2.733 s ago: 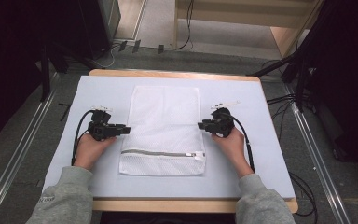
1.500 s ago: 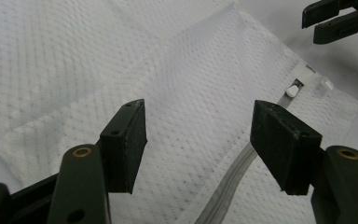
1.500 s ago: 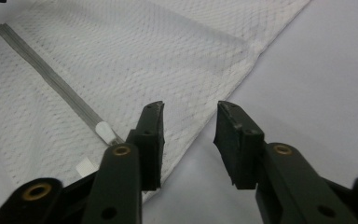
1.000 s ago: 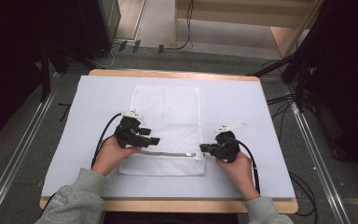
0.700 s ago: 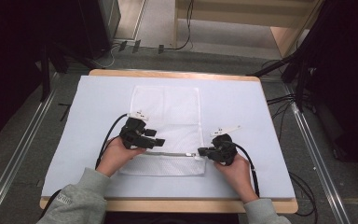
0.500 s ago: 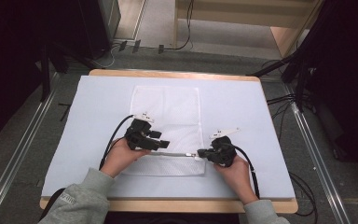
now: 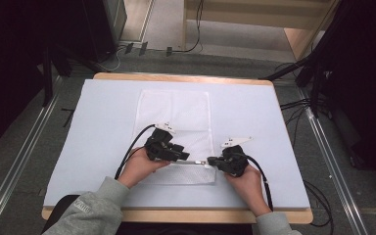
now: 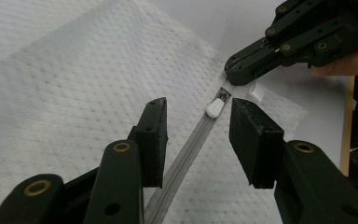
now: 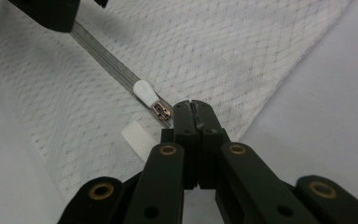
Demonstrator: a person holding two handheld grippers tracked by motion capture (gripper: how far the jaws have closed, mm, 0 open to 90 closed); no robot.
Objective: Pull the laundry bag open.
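Note:
A white mesh bag lies flat on the table, its grey zipper running across the near end. The zipper's white pull sits at the right end of the track, also clear in the right gripper view. My left gripper hovers low over the track, jaws open on either side of it just short of the pull; they have just been closing, with only the zipper tape between them. My right gripper is shut, tips pinching the bag at the zipper's end beside a small white tag.
A pale mat covers the wooden table, with bare mat on both sides of the bag. Black cables trail from both grippers across the mat. Dark equipment and floor cables flank the table.
The left hand slid right along the zipper toward the right gripper and its jaws narrowed. The right gripper came down from the bag's side to the zipper's end, then stayed put.

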